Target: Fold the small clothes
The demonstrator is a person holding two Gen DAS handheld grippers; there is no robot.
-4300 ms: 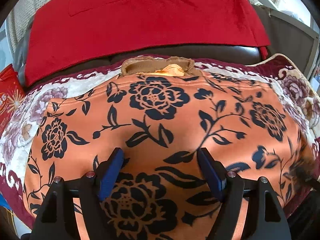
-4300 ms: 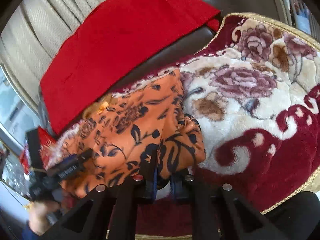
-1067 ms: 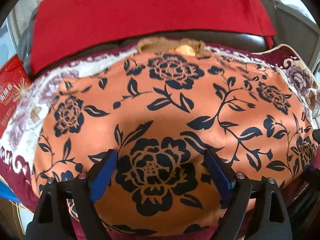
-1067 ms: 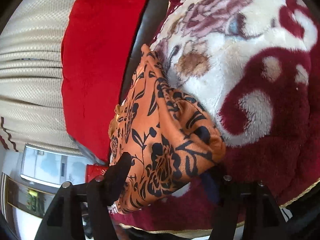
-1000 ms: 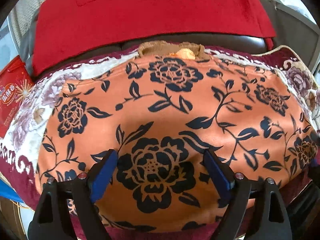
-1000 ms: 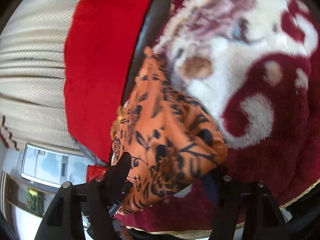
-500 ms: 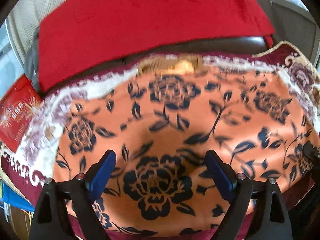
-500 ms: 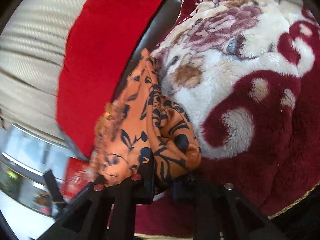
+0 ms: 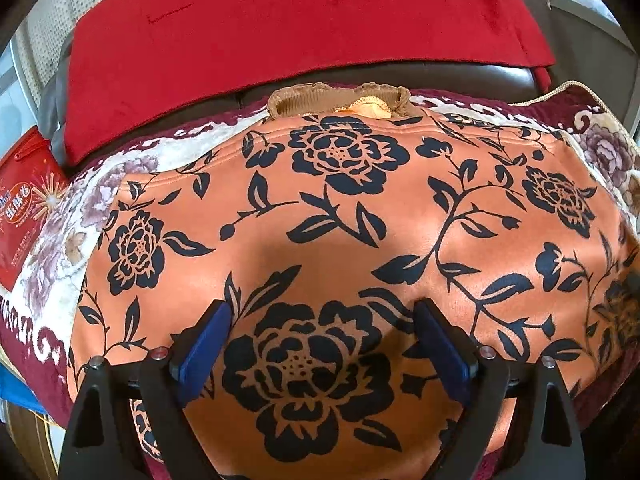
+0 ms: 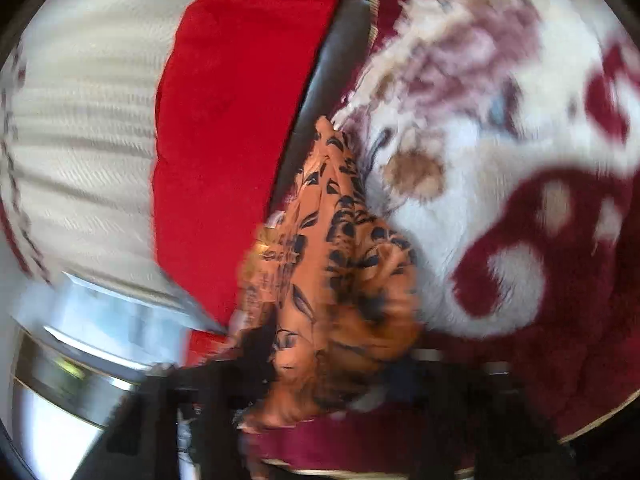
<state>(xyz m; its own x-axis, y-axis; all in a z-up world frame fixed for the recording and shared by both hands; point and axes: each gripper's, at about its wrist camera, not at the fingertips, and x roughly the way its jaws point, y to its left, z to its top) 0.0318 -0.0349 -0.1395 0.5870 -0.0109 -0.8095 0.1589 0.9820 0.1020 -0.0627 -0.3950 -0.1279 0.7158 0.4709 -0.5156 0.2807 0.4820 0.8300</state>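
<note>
We are looking down the left tool [image 9: 322,316], whose blue-padded fingers [image 9: 204,338] are standing wide apart over the orange garment with the black flower print [image 9: 340,208], nothing pinched between them. The garment is lying spread flat on a plush floral blanket [image 9: 68,248] in maroon and cream, its tan ribbed collar [image 9: 304,100] pointing toward a red cloth [image 9: 280,28] draped over dark upholstery. A red printed packet [image 9: 24,208] is sitting at the left edge. In the blurred right wrist view, the right tool [image 10: 328,376] is gripping a bunched corner of the same garment [image 10: 332,248], its jaws narrowed on the fabric, beside the blanket [image 10: 520,160].
</note>
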